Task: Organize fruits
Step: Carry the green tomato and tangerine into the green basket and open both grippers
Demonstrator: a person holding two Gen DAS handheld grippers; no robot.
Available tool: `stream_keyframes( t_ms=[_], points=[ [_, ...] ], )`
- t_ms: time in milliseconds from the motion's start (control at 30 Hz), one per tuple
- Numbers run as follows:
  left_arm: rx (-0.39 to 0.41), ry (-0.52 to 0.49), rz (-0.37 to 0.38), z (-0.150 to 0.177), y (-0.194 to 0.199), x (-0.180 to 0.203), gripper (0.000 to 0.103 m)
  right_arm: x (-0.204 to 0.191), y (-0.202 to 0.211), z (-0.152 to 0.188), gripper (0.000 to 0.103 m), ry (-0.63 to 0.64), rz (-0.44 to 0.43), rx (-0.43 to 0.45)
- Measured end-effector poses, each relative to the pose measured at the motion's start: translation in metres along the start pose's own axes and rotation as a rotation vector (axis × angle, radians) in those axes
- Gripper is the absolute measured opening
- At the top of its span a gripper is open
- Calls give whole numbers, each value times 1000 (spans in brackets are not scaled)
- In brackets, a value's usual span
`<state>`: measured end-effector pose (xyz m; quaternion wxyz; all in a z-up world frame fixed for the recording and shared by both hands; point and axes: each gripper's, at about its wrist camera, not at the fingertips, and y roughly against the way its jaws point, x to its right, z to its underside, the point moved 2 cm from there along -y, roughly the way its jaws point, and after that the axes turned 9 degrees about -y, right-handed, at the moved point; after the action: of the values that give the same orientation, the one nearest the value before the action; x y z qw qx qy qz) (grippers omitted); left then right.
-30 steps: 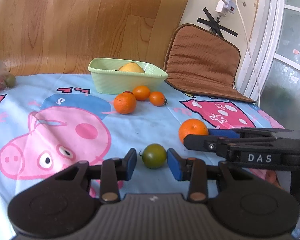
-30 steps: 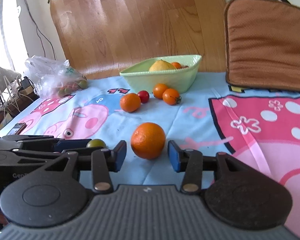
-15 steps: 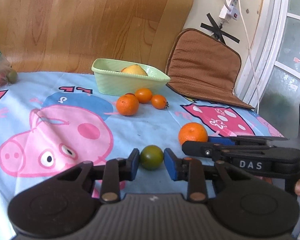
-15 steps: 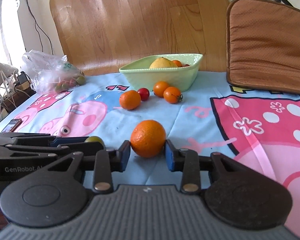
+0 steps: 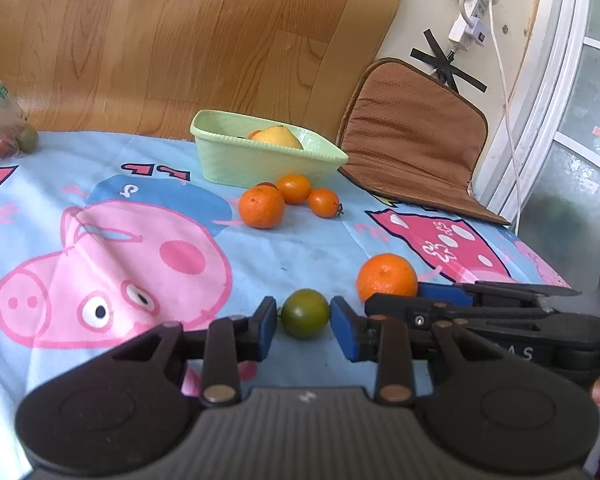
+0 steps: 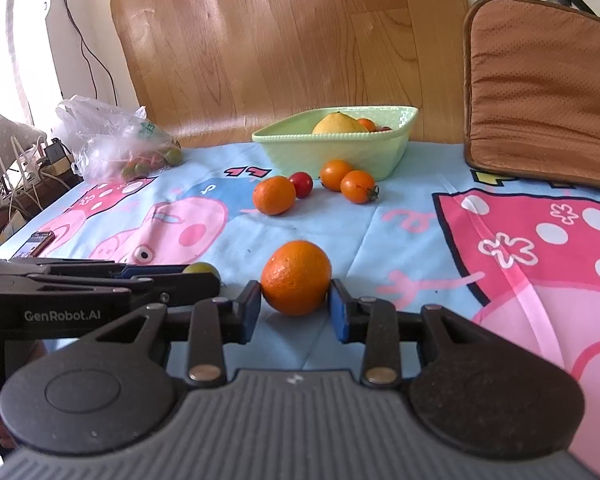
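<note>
A green tomato [image 5: 305, 314] lies on the cartoon tablecloth [image 5: 100, 240], and my left gripper [image 5: 304, 320] is shut on it, blue pads against both sides. Just to its right, a large orange [image 6: 296, 278] sits between the pads of my right gripper [image 6: 295, 308], which is shut on it. Both fruits rest on the cloth. Farther back stands a pale green bowl [image 6: 340, 152] holding a yellow lemon [image 6: 338, 124] and small fruit. In front of the bowl lie a smaller orange [image 6: 274, 195], a red cherry tomato [image 6: 301, 184] and two orange tomatoes [image 6: 357, 187].
A plastic bag of small fruit [image 6: 120, 148] sits at the far left of the table. A brown cushion [image 6: 540, 92] leans against the wall on the right. A phone [image 6: 36, 242] lies near the left edge. A wooden panel [image 5: 180, 40] backs the table.
Both grippers stood open around their fruit a second ago. Each has since closed, the left onto the green tomato and the right onto the large orange. Neither fruit has left the cloth.
</note>
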<state>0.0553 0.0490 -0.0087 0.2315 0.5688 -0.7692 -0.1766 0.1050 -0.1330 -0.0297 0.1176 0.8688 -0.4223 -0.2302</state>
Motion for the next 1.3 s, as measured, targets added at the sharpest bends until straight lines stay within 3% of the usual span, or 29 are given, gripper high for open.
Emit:
stream_keyframes(
  t_ms=[433, 600, 733, 933, 1133, 1300],
  points=[
    [2, 1, 5, 0, 1, 0, 28, -1, -1, 0, 39, 3, 2, 1],
    [-7, 56, 43, -4, -2, -8, 28, 0, -1, -2, 39, -4, -5, 6],
    [11, 103, 52, -28, -10, -26, 28, 6, -5, -16, 39, -54, -42, 26],
    [106, 53, 7, -95, -33, -48, 28, 10, -26, -64, 39, 15, -1, 121],
    [71, 61, -41, -139, -95, -73, 28, 35, -75, -115, 39, -7, 51, 153],
    [26, 79, -75, -146, -135, -87, 29, 49, -113, -131, 40, 25, 90, 135]
  ],
)
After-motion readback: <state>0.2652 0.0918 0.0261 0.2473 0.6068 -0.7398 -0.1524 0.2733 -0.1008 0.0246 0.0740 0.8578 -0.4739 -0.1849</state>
